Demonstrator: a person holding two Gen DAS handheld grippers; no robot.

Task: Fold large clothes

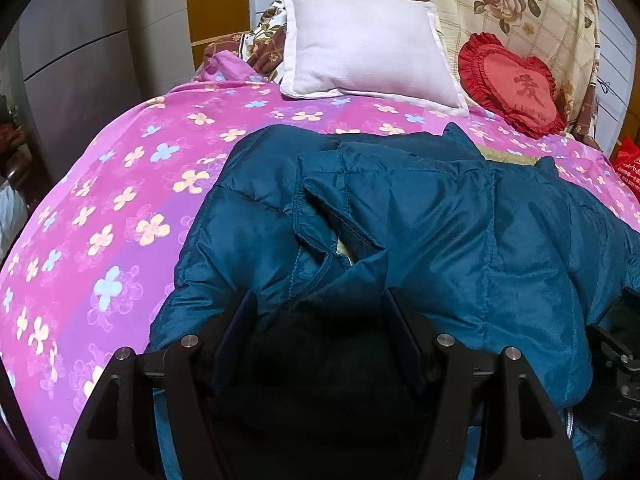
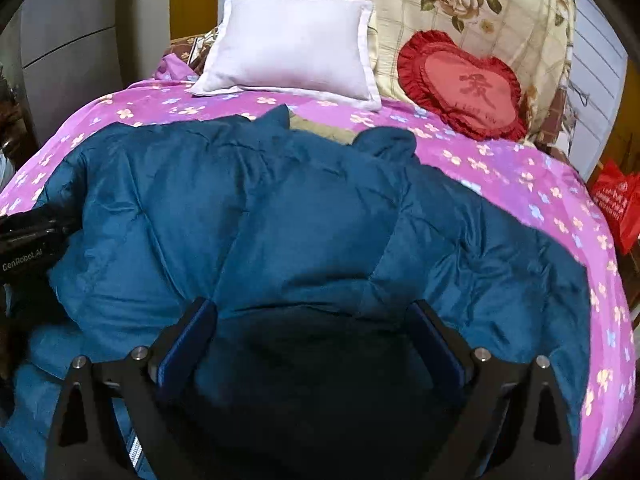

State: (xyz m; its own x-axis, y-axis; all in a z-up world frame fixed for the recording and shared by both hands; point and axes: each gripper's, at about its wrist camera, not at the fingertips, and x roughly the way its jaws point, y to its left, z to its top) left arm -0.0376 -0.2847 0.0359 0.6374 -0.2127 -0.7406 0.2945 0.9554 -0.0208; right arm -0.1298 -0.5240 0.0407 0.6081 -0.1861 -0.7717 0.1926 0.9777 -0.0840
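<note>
A large teal padded jacket lies spread on the pink flowered bedspread, collar end toward the pillows; it also shows in the right wrist view. A sleeve with an open cuff is folded over its left part. My left gripper stands open, its fingers either side of jacket fabric at the near edge. My right gripper is open too, with the jacket's near hem bulging between its fingers. The left gripper's body shows at the right wrist view's left edge.
A white pillow and a red heart cushion lie at the bed's head, before a floral blanket. A red bag stands off the bed's right side. Grey cabinets are at the left.
</note>
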